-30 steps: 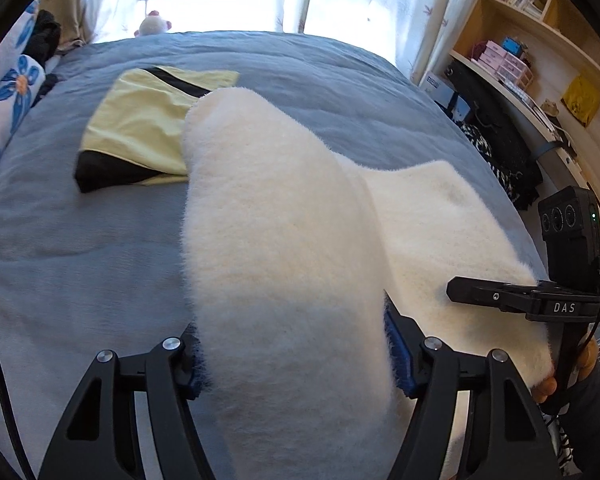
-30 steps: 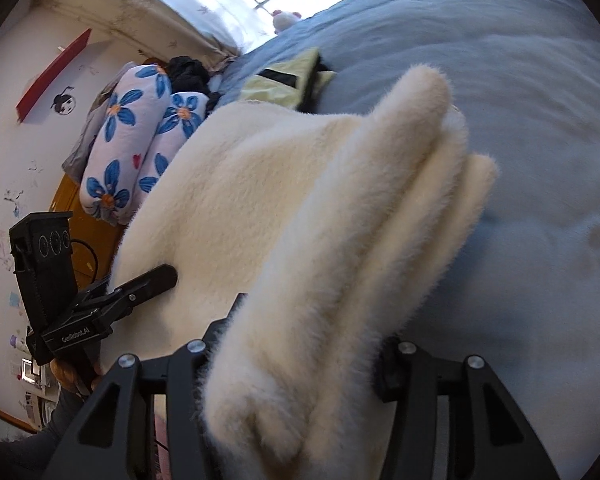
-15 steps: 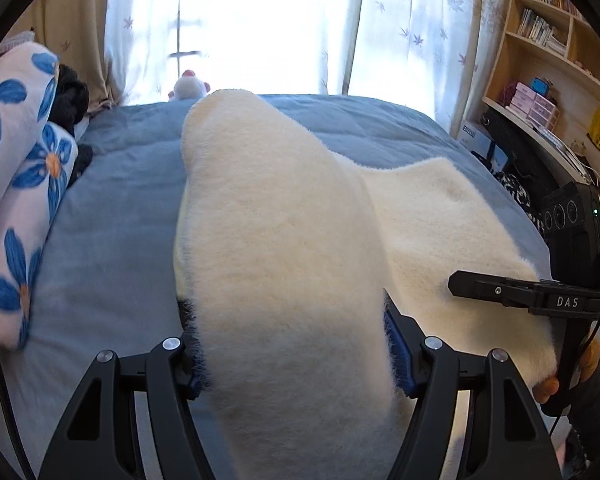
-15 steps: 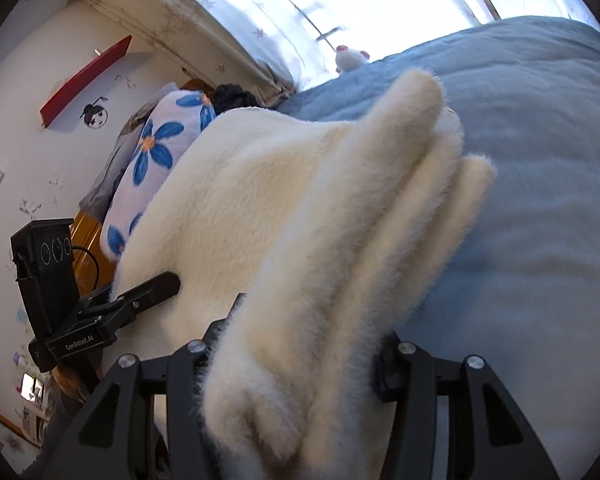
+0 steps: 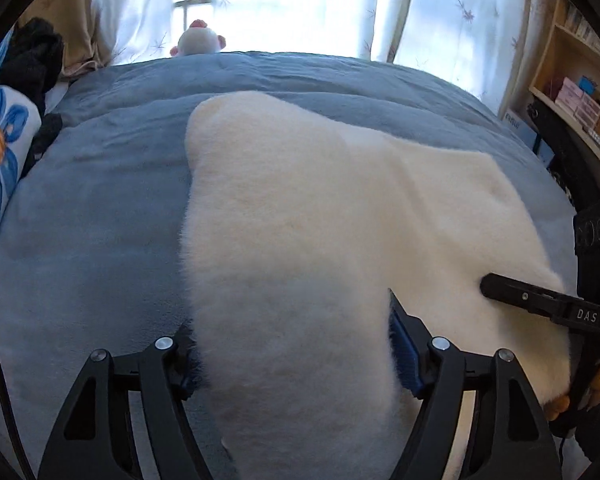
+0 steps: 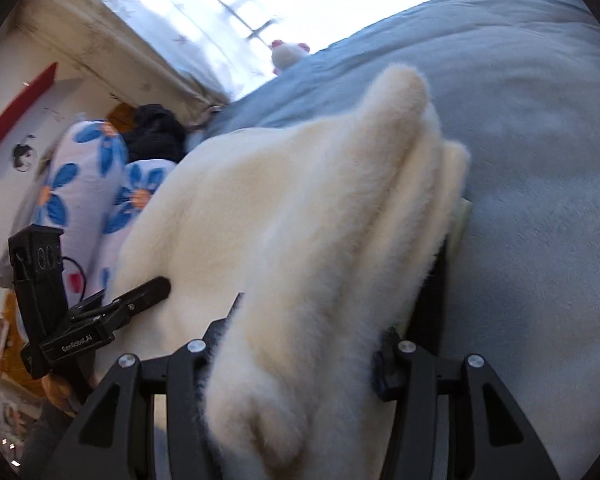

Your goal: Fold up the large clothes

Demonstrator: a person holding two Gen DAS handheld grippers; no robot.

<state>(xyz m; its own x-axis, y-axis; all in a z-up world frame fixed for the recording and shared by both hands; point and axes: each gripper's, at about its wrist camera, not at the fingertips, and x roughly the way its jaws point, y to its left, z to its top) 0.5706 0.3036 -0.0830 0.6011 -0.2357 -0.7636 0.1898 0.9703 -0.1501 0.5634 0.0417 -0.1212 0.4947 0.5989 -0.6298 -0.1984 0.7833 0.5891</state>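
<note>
A thick, fluffy cream-white garment (image 5: 300, 240), folded into several layers, is held over the blue bed (image 5: 80, 240). My left gripper (image 5: 296, 356) is shut on its left end. My right gripper (image 6: 296, 364) is shut on its right end (image 6: 300, 240). Each gripper shows in the other's view: the right one (image 5: 556, 308) at the right edge, the left one (image 6: 100, 312) at the lower left. Under the garment's right edge a strip of the yellow and black folded garment (image 6: 458, 228) shows; the rest is hidden.
Flower-print pillows (image 6: 80, 184) and dark clothes (image 6: 156, 132) lie at the bed's left side. A plush toy (image 5: 198, 42) sits at the far edge by the curtained window. Wooden shelves (image 5: 572, 92) stand to the right of the bed.
Both grippers have carried the white garment forward over the yellow and black folded garment, which is now almost fully covered. The views tilted up and then back down toward the bed.
</note>
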